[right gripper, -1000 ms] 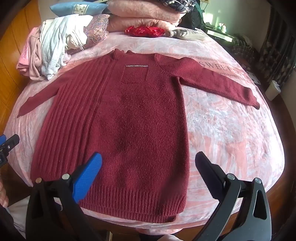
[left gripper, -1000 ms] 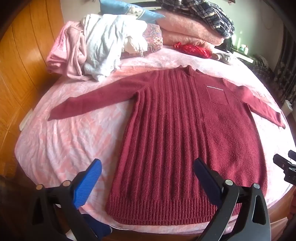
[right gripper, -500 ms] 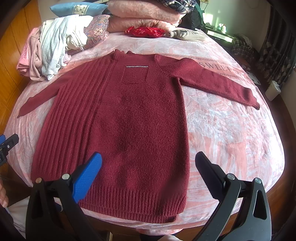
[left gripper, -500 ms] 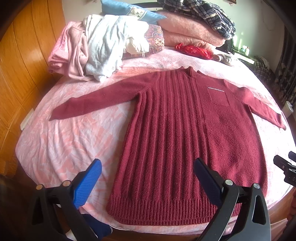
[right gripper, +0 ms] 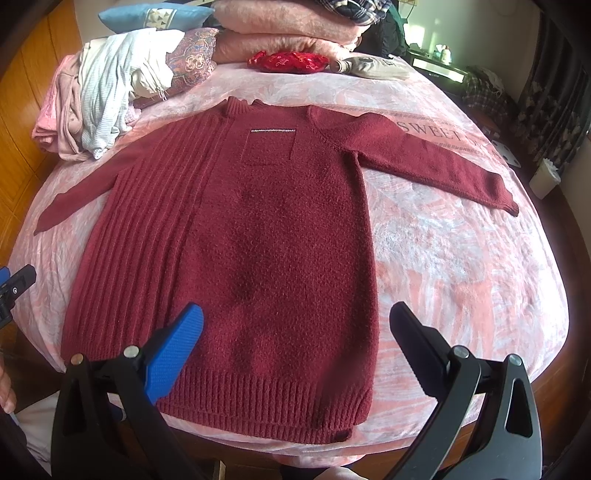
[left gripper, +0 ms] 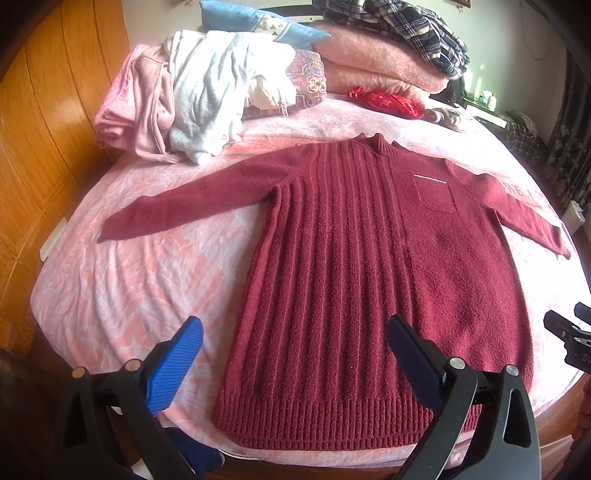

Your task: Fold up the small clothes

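1. Filling both views, a bed (left gripper: pixel 122 280) with a pink patterned sheet spreads out ahead of both grippers.
2. Lying flat on that sheet, a dark red knitted sweater (left gripper: pixel 369 280) is face up, sleeves spread to either side, its ribbed hem nearest the grippers and its collar at the far end (half the front is ribbed, the other half plain with a chest pocket).
3. Far beyond the left gripper (left gripper: pixel 295 358), and to its left, sits a heap of pale clothes (left gripper: pixel 192 96); folded pink blankets (left gripper: pixel 376 70) with a plaid garment on top lie farther back, a blue pillow (left gripper: pixel 258 22) beside them.
4. A small red pouch (right gripper: pixel 288 61) rests past the sweater's collar, well ahead of the right gripper (right gripper: pixel 295 354).
5. The left gripper hangs above the hem's left part, fingers spread wide and holding nothing.
6. The right gripper hangs above the hem's right part, likewise spread wide and empty.
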`<move>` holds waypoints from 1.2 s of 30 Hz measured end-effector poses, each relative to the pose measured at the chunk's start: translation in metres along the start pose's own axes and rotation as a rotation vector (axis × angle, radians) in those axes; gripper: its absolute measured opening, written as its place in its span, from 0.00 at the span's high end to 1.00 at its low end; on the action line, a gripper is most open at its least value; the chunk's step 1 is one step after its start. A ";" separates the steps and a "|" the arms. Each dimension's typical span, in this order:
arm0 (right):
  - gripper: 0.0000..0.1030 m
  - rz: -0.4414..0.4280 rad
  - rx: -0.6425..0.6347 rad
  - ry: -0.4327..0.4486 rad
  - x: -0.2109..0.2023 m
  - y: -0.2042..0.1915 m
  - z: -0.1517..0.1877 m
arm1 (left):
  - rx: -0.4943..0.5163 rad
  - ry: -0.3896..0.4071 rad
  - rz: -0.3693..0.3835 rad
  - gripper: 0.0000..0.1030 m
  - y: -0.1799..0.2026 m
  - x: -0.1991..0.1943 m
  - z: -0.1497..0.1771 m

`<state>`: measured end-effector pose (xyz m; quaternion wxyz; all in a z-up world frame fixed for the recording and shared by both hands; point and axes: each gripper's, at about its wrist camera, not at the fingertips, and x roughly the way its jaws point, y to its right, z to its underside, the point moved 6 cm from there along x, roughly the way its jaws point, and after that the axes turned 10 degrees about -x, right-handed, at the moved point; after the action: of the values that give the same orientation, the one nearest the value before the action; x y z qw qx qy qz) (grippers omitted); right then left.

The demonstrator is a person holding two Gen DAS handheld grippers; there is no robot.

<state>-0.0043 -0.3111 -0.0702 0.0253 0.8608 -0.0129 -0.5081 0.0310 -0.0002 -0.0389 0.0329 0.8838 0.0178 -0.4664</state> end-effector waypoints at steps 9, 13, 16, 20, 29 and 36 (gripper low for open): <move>0.03 0.006 0.003 0.000 0.000 0.002 -0.001 | 0.001 0.001 -0.001 0.04 0.000 0.000 -0.001; 0.03 0.008 0.002 0.002 0.000 0.002 -0.001 | 0.004 0.004 -0.001 0.04 0.001 -0.001 -0.003; 0.03 0.009 0.003 0.004 0.000 0.003 -0.001 | 0.008 0.007 -0.004 0.04 0.001 -0.001 -0.003; 0.03 0.010 0.003 0.003 0.000 0.004 -0.001 | 0.009 0.007 -0.004 0.04 0.001 0.000 -0.003; 0.03 0.011 0.003 0.003 0.000 0.004 -0.001 | 0.008 0.009 -0.005 0.04 0.001 0.000 -0.003; 0.03 0.012 0.004 0.004 0.000 0.005 -0.001 | 0.010 0.010 -0.005 0.04 0.001 0.000 -0.003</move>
<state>-0.0034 -0.3160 -0.0700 0.0264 0.8619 -0.0191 -0.5060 0.0334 -0.0012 -0.0373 0.0272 0.8863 0.0176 -0.4621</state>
